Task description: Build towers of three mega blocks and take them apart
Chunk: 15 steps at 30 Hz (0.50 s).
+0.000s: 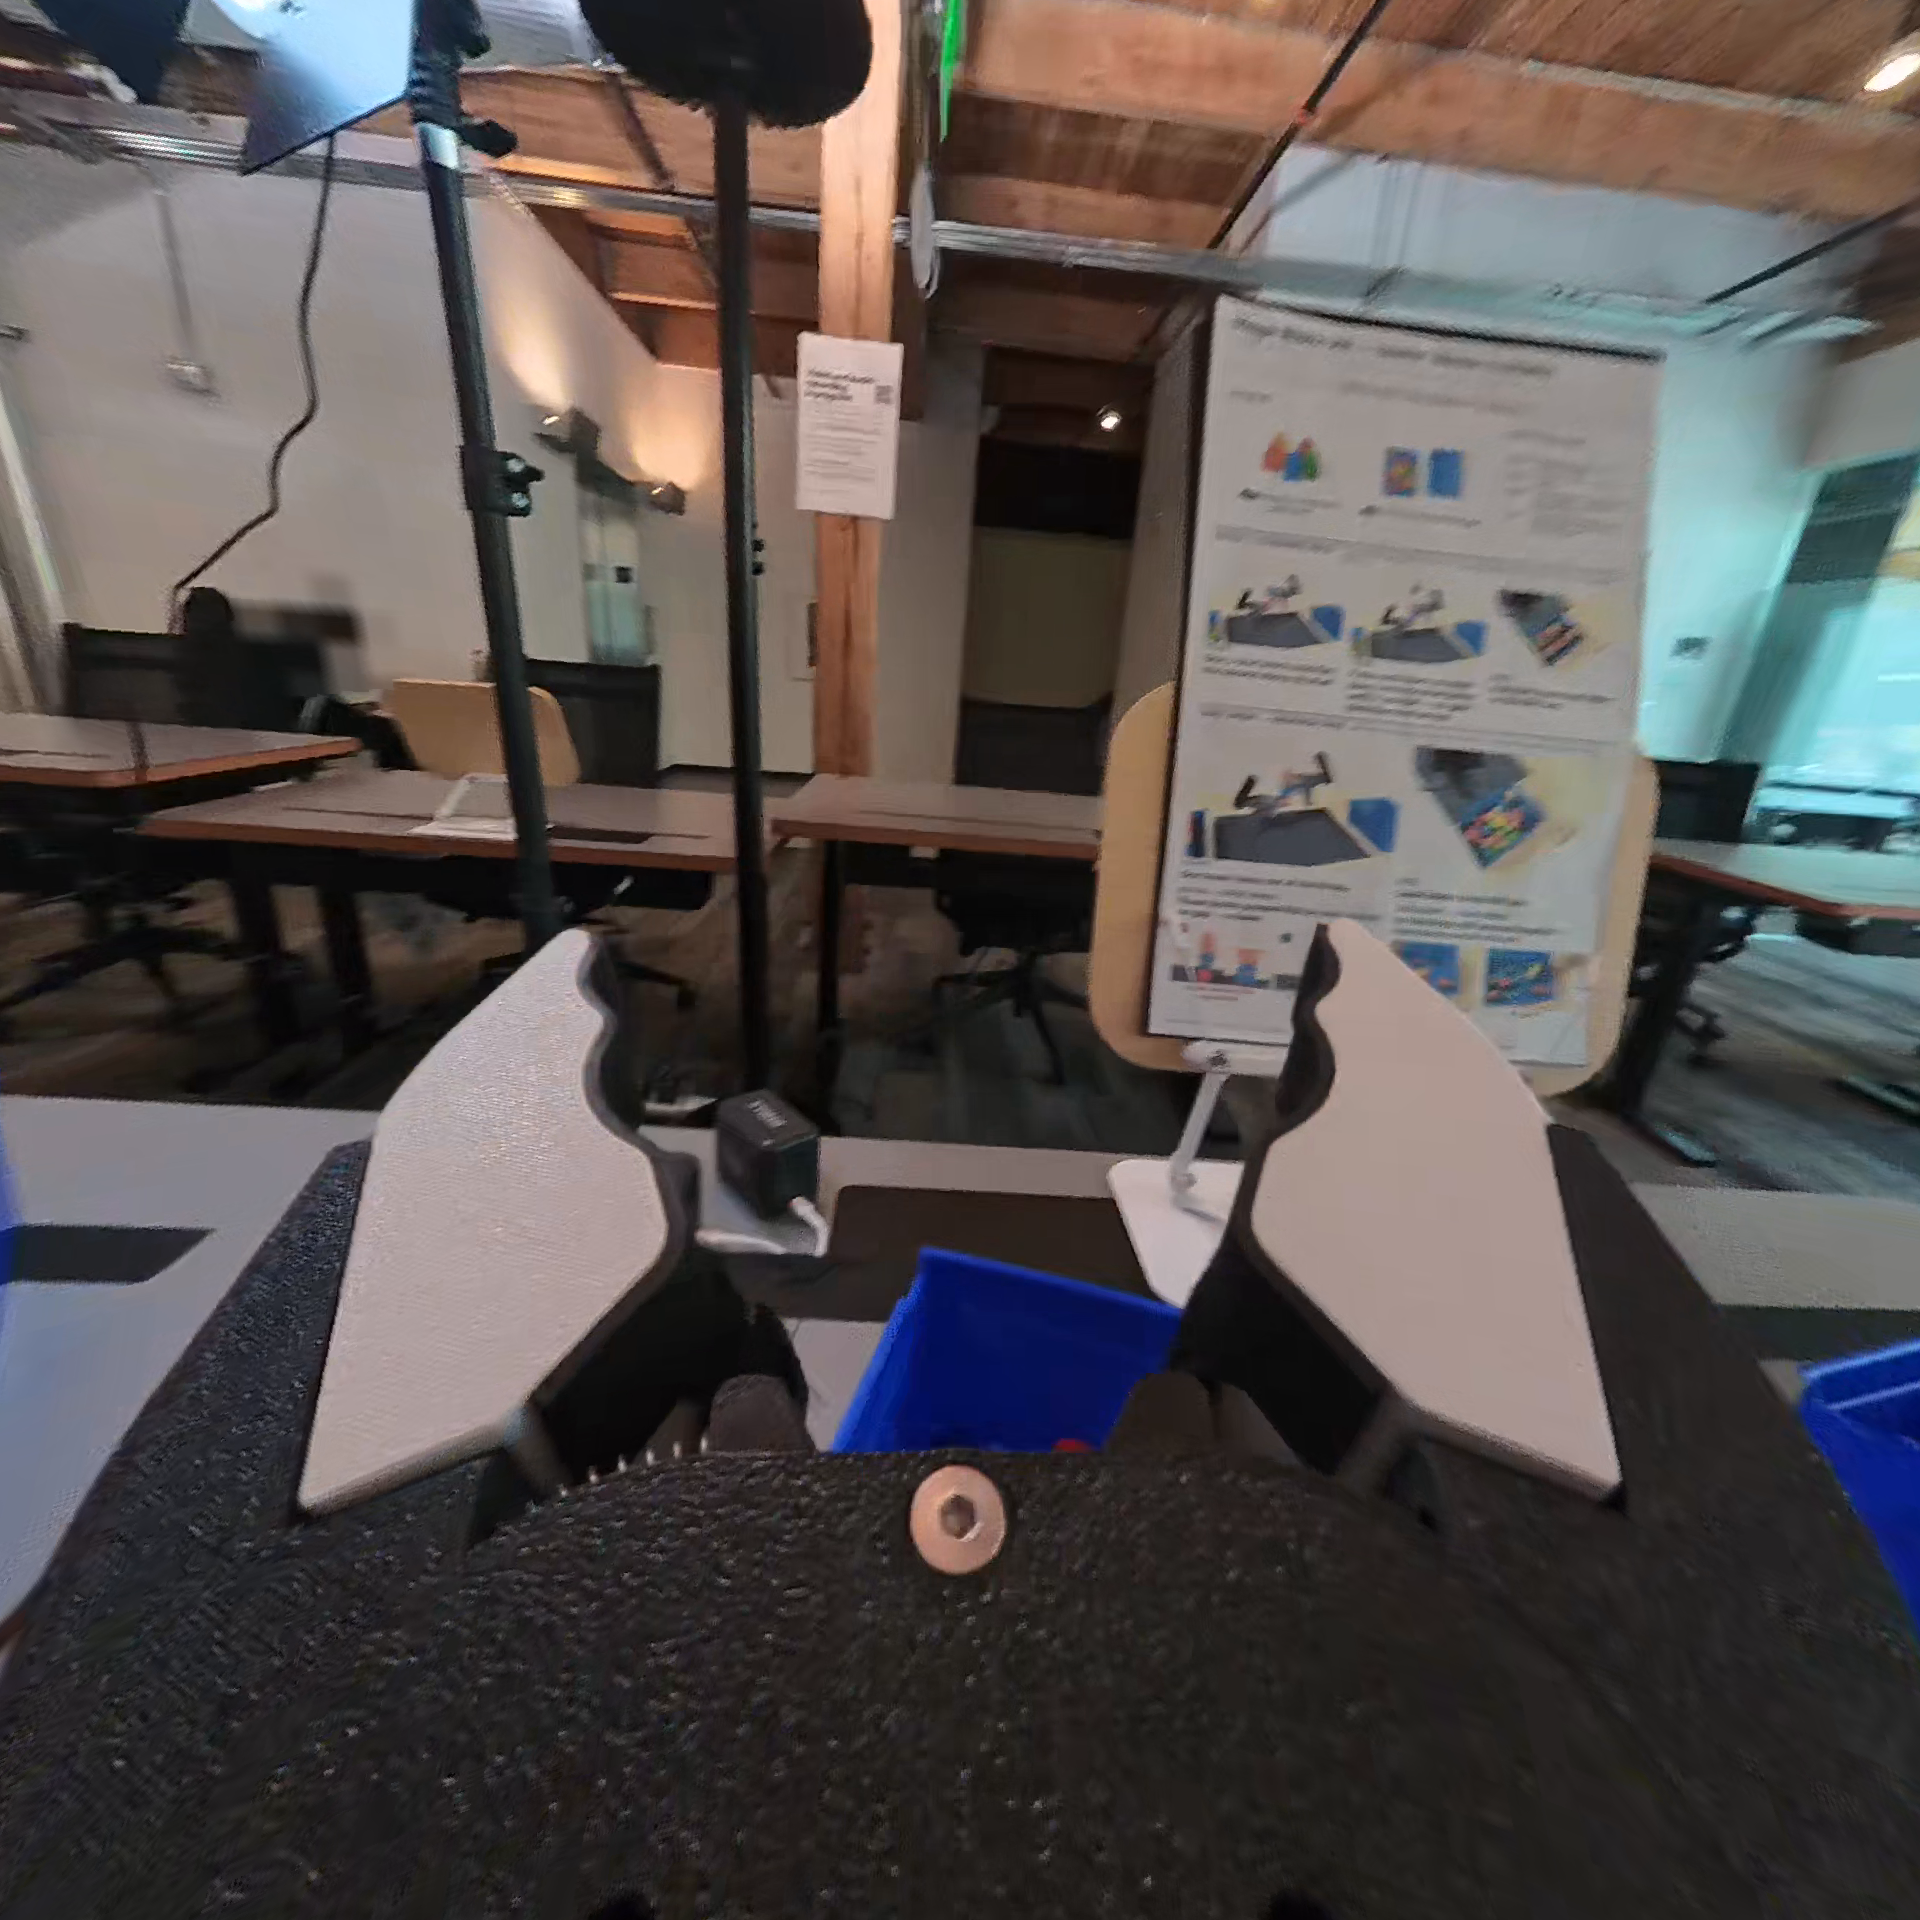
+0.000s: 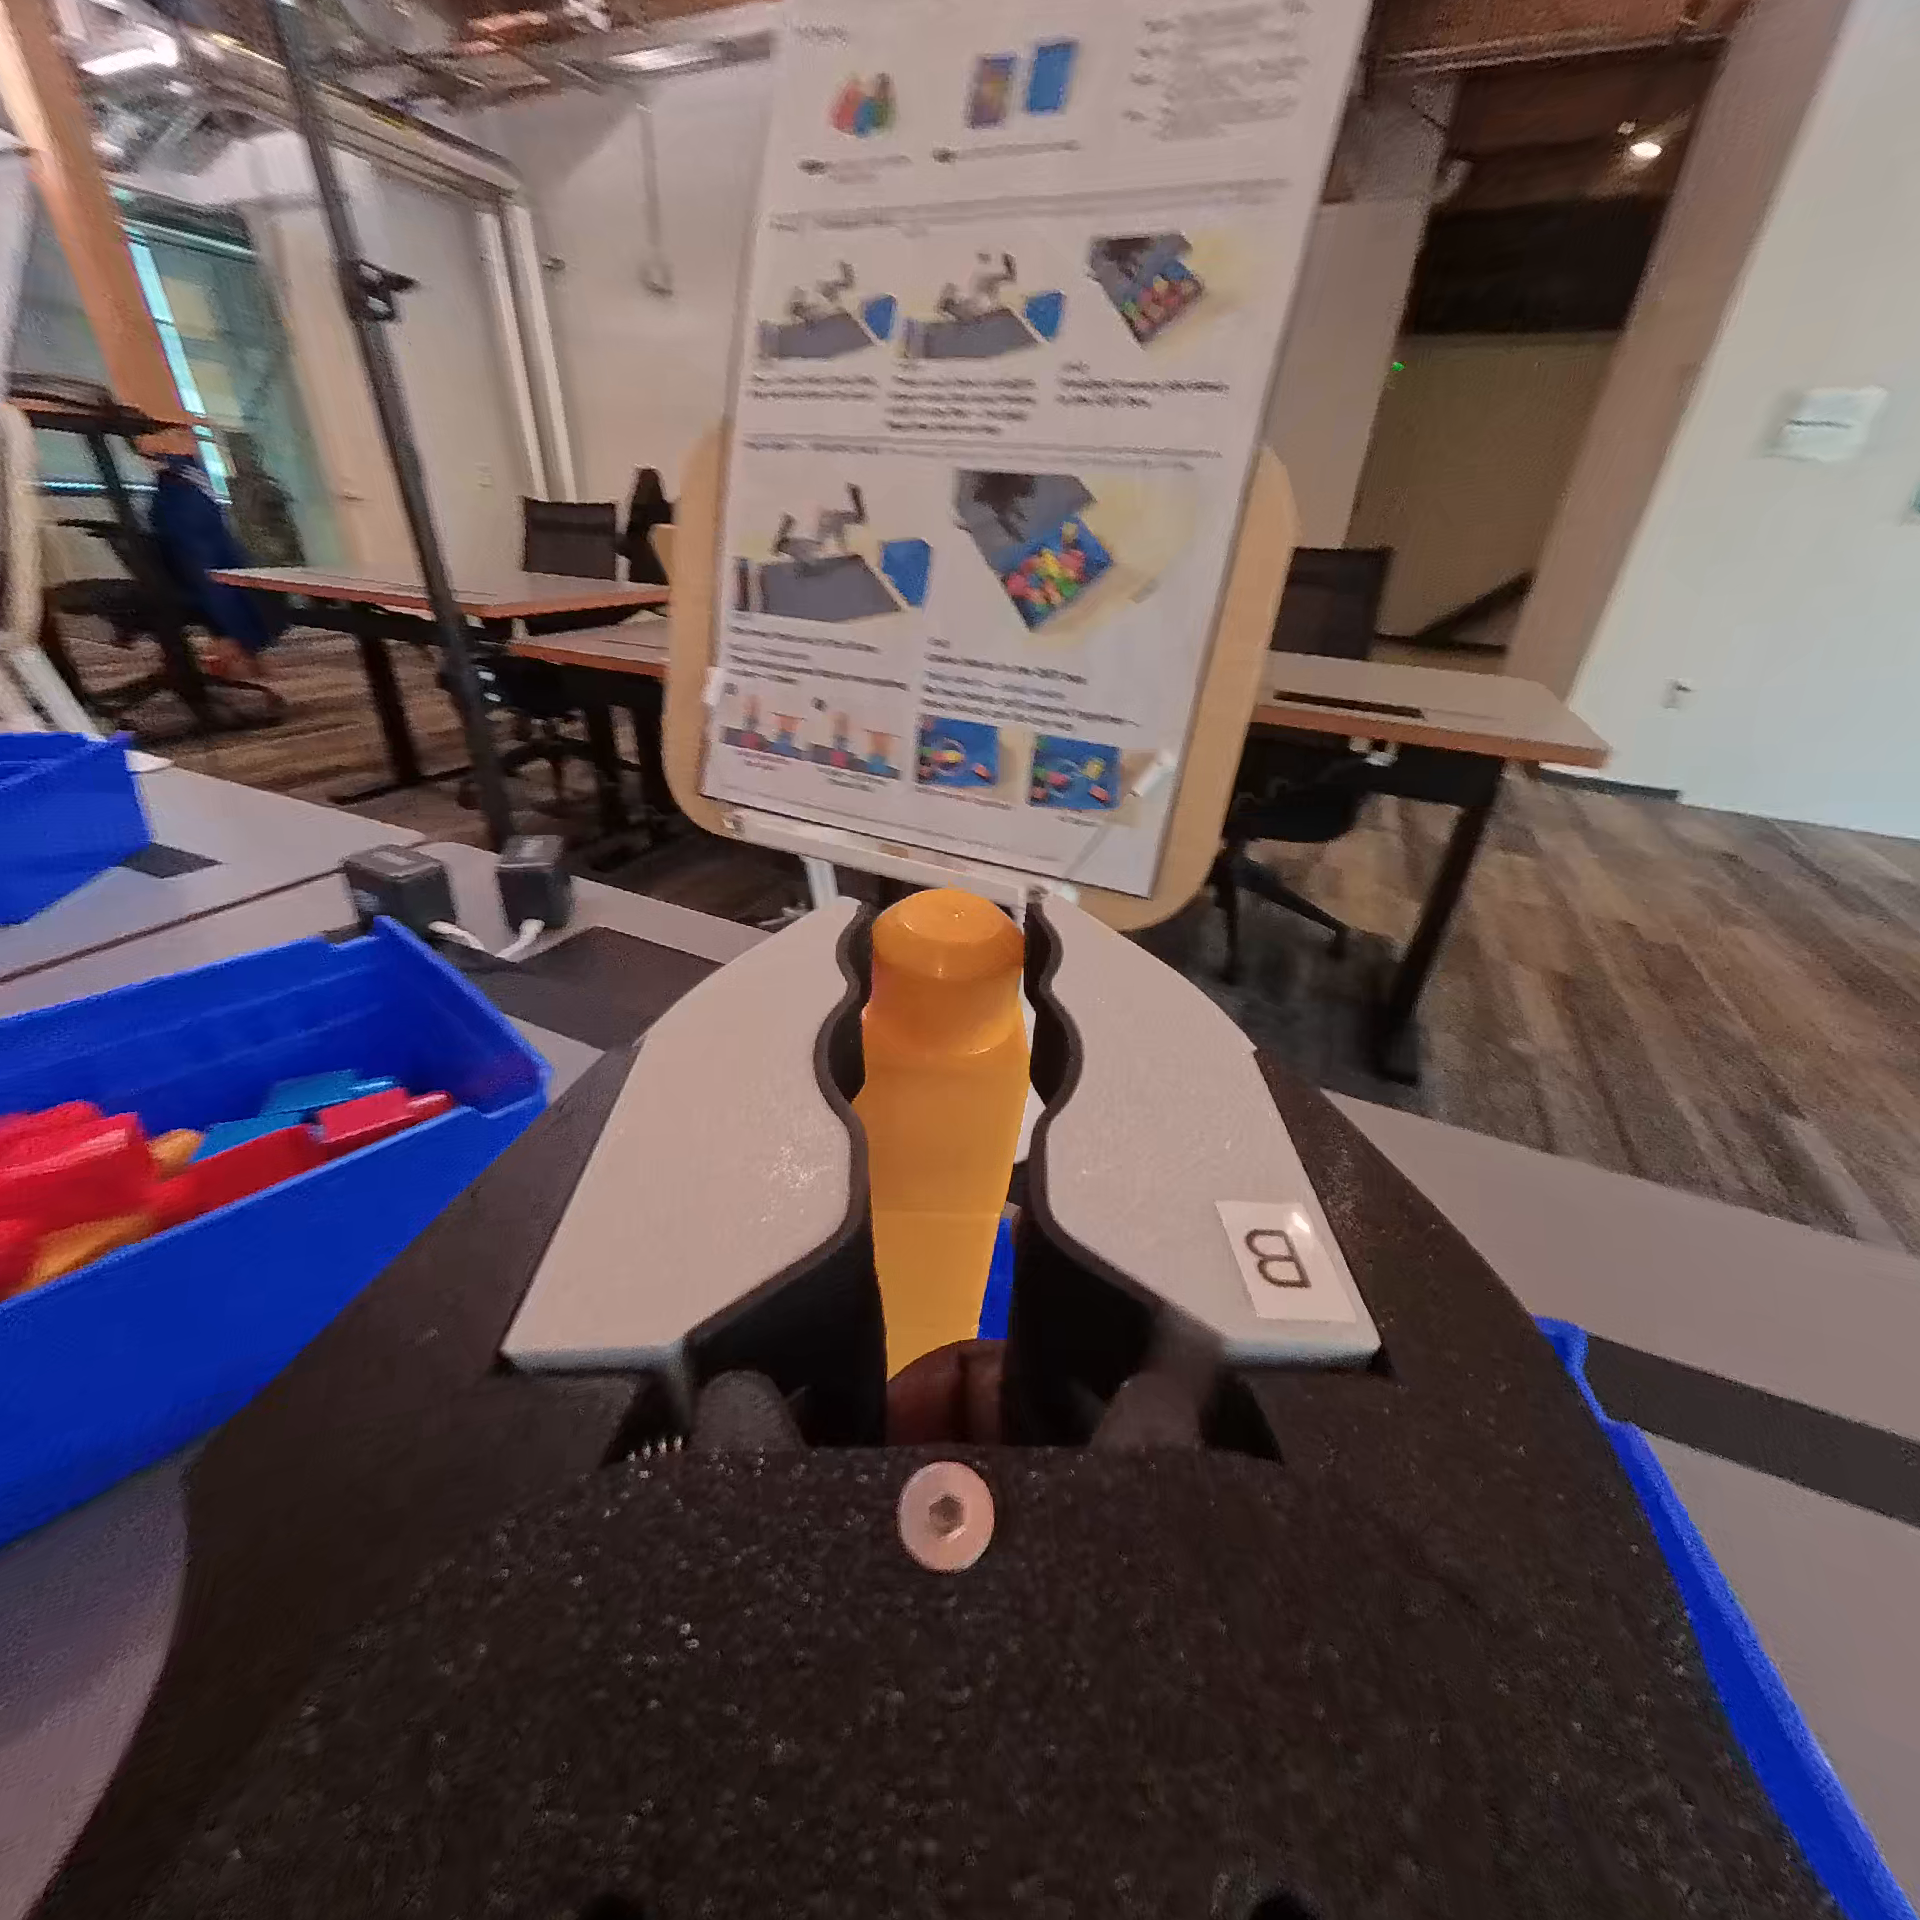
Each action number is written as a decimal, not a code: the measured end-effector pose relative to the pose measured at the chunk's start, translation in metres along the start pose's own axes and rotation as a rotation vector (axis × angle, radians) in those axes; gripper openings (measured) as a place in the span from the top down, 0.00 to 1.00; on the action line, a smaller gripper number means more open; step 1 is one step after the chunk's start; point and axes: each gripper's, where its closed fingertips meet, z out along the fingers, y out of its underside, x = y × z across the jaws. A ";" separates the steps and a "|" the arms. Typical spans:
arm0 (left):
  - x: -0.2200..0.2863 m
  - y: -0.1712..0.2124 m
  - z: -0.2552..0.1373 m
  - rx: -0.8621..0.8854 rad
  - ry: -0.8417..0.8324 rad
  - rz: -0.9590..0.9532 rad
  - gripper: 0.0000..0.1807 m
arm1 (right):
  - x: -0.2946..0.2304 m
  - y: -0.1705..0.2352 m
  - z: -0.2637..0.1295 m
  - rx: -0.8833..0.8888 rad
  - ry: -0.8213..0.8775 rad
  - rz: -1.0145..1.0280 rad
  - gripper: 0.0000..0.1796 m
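- Left gripper (image 1: 961, 971), grey fingers on a black textured body: jaws spread wide, nothing between them; it is raised above the grey tabletop (image 1: 156, 1174).
- Right gripper (image 2: 943, 920), same build: jaws closed against both sides of an orange plastic mega block (image 2: 940, 1122), which stands lengthwise in the gap, its rounded stud at the fingertips.
- Blue plastic bin (image 2: 343, 997), left of the right gripper, rests on the tabletop and holds loose red, blue and orange blocks (image 2: 125, 1164).
- In the left wrist view a blue bin (image 1: 997, 1351) sits directly below the open jaws; contents mostly hidden.
- Illustrated instruction sheet on a rounded tan board (image 2: 987, 436) stands upright beyond both grippers.
- Two small black adapters (image 2: 457, 883) lie near the far table edge.
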 end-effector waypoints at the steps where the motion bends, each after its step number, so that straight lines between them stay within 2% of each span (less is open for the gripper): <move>1: -0.007 0.003 -0.001 -0.021 -0.025 0.020 0.31 | 0.007 0.006 0.002 -0.011 0.028 -0.004 0.85; 3: -0.012 0.014 0.000 -0.079 -0.023 0.056 0.29 | 0.019 0.019 0.006 -0.037 0.080 -0.025 0.85; 6: -0.019 0.032 0.002 -0.188 -0.049 0.134 0.19 | 0.030 0.040 0.013 -0.078 0.125 -0.051 0.85; 10: -0.025 0.038 0.003 -0.237 -0.115 0.249 0.19 | 0.035 0.059 0.019 -0.134 0.134 -0.068 0.85; 15: -0.010 0.031 0.004 -0.191 -0.042 0.211 0.19 | 0.035 0.070 0.022 -0.171 0.135 -0.091 0.85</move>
